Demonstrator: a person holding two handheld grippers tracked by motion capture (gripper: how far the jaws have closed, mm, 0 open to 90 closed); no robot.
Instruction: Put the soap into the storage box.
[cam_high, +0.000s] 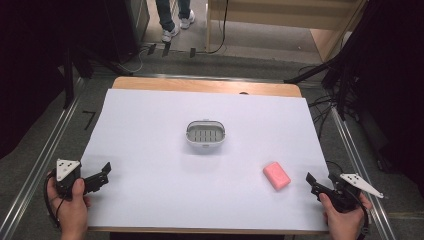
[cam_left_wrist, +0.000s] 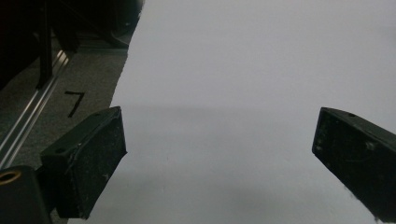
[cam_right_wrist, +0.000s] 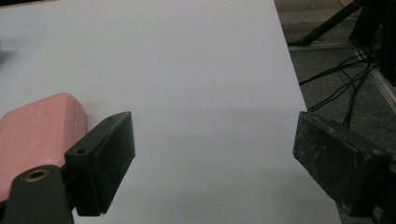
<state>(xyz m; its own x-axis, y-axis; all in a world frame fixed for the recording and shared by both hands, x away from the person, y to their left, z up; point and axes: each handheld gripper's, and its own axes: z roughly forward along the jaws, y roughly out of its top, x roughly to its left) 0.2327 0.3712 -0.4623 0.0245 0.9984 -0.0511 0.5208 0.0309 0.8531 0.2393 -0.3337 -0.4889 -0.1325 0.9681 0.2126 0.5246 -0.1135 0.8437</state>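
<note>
Left gripper (cam_high: 102, 175): jaws apart, empty.
Right gripper (cam_high: 314, 184): jaws apart (pink soap (cam_high: 276, 175) just beside).
Soap dish (cam_high: 205, 134): mid-table.

Each black hand-held gripper (cam_high: 104, 174) carries a grey three-cornered plate (cam_high: 66, 168) with dark holes and scuffed flat jaws.

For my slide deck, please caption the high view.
Two open hand-held grippers, left gripper and right gripper, flank a pink soap bar and empty soap dish.

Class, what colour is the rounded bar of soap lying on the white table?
Pink. The rounded pink bar of soap shows best in the high view.
</note>
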